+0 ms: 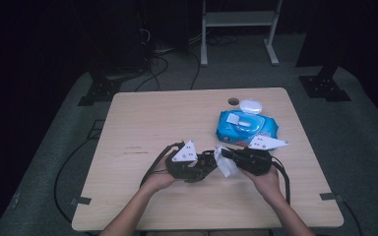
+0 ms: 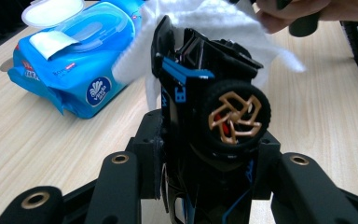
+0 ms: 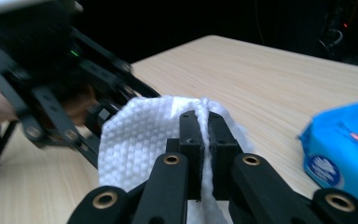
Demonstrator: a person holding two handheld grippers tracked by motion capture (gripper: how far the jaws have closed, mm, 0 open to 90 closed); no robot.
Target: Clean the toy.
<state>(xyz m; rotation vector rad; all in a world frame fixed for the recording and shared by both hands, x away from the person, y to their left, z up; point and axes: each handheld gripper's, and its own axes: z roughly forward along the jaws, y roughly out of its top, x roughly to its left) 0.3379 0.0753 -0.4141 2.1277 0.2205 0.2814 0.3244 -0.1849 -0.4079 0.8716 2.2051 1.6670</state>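
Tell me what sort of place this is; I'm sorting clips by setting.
Probably a lab or recording room: a bare wooden table on grey carpet, floor cables, and metal stand legs against darkness.

Wipe: white cloth, dimpled weave. Toy car: glossy black plastic. Table: pale matt wood. Wipes pack: shiny plastic film.

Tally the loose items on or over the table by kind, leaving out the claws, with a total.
Toy car: 1
White wipe: 1
Blue wipe pack: 1
Total: 3
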